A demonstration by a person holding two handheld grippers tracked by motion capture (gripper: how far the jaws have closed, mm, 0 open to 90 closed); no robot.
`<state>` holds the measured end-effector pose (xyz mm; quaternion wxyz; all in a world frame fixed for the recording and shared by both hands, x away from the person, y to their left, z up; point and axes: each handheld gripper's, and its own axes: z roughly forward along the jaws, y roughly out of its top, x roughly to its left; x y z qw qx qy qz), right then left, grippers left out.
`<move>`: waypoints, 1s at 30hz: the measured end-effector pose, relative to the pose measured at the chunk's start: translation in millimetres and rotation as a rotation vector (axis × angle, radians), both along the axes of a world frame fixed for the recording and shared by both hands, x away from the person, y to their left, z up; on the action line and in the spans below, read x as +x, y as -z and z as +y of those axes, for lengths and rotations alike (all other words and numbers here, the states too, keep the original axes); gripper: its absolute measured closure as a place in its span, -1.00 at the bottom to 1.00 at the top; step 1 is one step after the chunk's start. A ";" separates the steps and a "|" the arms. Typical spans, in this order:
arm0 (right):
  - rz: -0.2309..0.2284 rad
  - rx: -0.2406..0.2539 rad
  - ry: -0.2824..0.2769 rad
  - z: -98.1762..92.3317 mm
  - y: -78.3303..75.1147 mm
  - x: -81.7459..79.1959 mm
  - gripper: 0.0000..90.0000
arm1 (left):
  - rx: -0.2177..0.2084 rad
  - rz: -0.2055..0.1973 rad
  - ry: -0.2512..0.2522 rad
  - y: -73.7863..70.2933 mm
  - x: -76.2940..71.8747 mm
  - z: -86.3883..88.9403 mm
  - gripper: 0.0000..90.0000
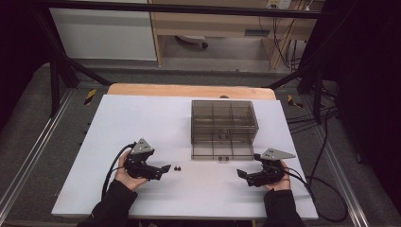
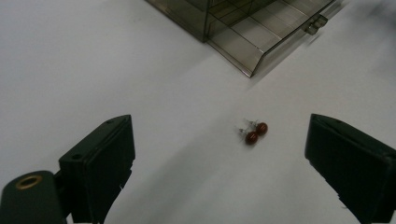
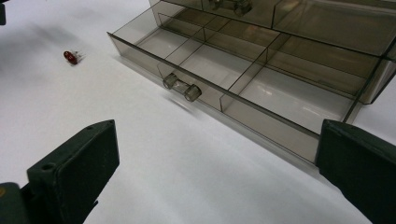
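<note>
Two small dark red earrings (image 1: 178, 168) (image 2: 256, 132) (image 3: 70, 57) lie side by side on the white board, left of the smoky clear drawer box (image 1: 223, 128). The box's bottom drawer (image 3: 243, 88) stands pulled out, its compartments bare, a clear knob (image 3: 182, 87) on its front. My left gripper (image 1: 165, 169) (image 2: 219, 163) is open just left of the earrings, its jaws pointing at them, nothing between them. My right gripper (image 1: 242, 174) (image 3: 215, 172) is open in front of the drawer's right end, jaws wide and holding nothing.
The white board (image 1: 142, 123) lies on a wooden table (image 1: 189, 90) inside a black frame. Cables trail from both grippers, and more lie on the floor at the right (image 1: 321, 142). A person's hands and dark sleeves come in from the bottom edge.
</note>
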<state>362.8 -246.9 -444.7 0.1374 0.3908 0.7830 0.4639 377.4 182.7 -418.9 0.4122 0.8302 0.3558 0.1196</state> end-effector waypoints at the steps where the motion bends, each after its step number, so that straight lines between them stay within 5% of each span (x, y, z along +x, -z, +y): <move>1: 0.000 0.000 -0.002 -0.2 -0.1 0.0 -0.99 | 0.001 0.002 0.002 0.4 0.4 -1.7 -0.80; 12: 0.002 0.000 0.001 -0.5 -0.6 -0.3 -0.99 | 0.021 0.035 -0.004 11.5 6.2 -21.1 -0.61; 30: 0.006 0.001 0.000 -1.3 0.3 0.3 -0.99 | 0.022 0.092 -0.035 25.2 5.5 -31.4 0.01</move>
